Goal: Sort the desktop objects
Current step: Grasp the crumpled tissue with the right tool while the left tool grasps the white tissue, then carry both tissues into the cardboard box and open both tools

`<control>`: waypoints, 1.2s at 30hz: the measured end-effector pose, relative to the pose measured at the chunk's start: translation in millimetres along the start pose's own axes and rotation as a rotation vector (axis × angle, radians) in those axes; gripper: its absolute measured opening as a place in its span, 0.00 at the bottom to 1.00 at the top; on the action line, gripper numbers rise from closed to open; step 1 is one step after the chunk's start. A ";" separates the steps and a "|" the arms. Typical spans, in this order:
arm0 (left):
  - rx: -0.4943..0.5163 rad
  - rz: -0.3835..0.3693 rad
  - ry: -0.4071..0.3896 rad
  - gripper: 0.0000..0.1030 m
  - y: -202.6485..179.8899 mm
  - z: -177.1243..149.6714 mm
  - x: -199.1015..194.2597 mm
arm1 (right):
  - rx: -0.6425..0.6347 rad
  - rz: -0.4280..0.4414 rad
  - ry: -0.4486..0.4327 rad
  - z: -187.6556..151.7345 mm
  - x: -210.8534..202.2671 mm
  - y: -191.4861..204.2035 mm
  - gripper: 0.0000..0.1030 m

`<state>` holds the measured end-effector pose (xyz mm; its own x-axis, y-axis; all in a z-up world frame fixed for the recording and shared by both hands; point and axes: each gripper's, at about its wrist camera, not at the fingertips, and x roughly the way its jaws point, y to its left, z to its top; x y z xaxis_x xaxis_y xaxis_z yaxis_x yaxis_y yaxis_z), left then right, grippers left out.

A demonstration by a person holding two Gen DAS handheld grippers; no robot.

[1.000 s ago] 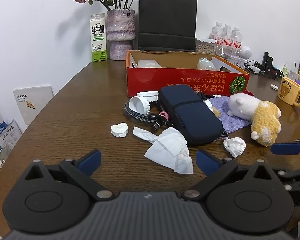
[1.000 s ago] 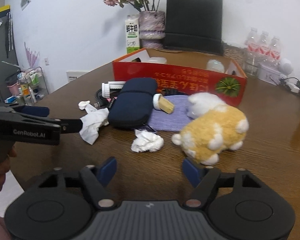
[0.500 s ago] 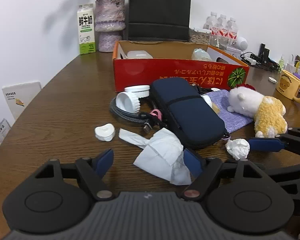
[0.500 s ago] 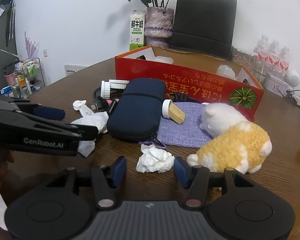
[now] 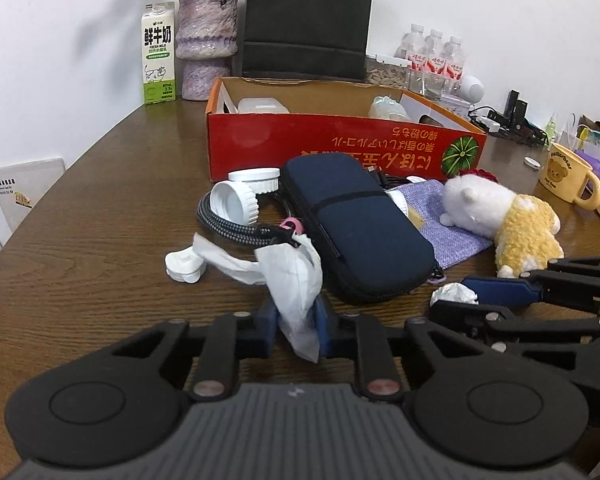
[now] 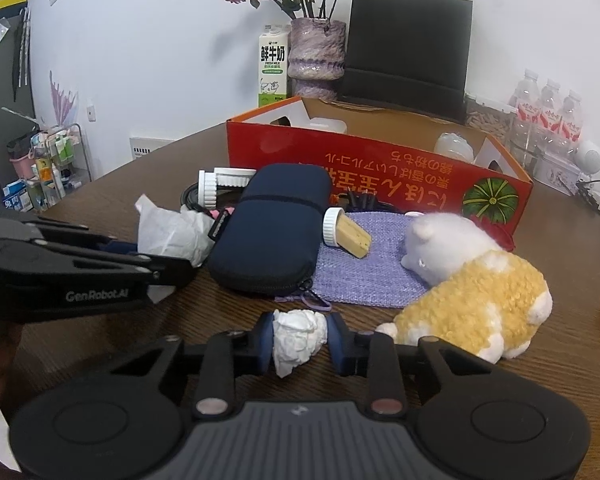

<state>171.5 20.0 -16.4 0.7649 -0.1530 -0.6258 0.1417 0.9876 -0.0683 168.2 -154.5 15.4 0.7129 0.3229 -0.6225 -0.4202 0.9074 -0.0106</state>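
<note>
at the bottom middle of the left view, the left gripper (image 5: 296,324) is pinched tight on a white tissue (image 5: 288,276). at the bottom middle of the right view, the right gripper (image 6: 300,340) is closing on a paper ball (image 6: 298,334), and its pads seem to touch it.

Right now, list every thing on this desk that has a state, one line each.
Left tongs: shut on the flat tissue.
Right tongs: closing on the crumpled tissue ball, pads against it.
Red cardboard box: open-topped, items inside.
Navy zip case: closed, lying flat.
Plush toy: on its side.
Two white jar lids: off, loose beside the cable.
Milk carton: upright, closed.
Yellow mug: upright.
</note>
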 end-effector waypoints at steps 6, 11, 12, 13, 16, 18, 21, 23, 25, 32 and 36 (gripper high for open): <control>0.004 0.000 -0.017 0.16 0.1 -2.0 -9.4 | 0.005 0.014 -0.021 1.4 -4.4 -0.7 0.25; 0.006 0.002 -0.034 0.15 2.2 -2.5 -18.2 | 0.020 0.030 -0.045 3.8 -10.4 -3.2 0.24; 0.004 0.002 -0.036 0.15 3.0 -2.5 -19.9 | 0.026 0.033 -0.050 4.7 -11.5 -4.2 0.24; 0.005 0.004 -0.039 0.15 3.3 -1.9 -21.8 | 0.028 0.035 -0.054 5.6 -12.2 -4.6 0.24; 0.018 0.006 -0.061 0.15 3.1 1.8 -29.0 | 0.030 0.041 -0.074 10.0 -15.3 -5.6 0.24; 0.026 0.009 -0.080 0.15 2.5 6.3 -33.0 | 0.027 0.043 -0.093 15.1 -17.7 -6.6 0.24; 0.042 0.019 -0.112 0.15 0.7 18.5 -36.8 | 0.013 0.032 -0.127 24.7 -21.4 -8.3 0.24; 0.058 0.020 -0.140 0.15 -1.2 29.4 -39.3 | 0.007 0.023 -0.152 33.9 -22.9 -11.1 0.24; 0.074 0.019 -0.178 0.15 -3.4 42.2 -42.3 | 0.003 0.014 -0.180 45.0 -23.9 -15.0 0.24; 0.107 0.036 -0.305 0.15 -13.8 101.2 -31.9 | 0.012 -0.035 -0.269 90.4 -18.6 -39.6 0.24; 0.111 0.034 -0.324 0.15 -20.1 138.6 -12.7 | 0.005 -0.072 -0.288 119.9 -7.1 -57.4 0.24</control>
<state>246.0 -3.0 100.6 0.9278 -0.1411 -0.3454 0.1664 0.9851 0.0444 254.6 -176.6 114.2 0.8709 0.3204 -0.3727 -0.3610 0.9316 -0.0426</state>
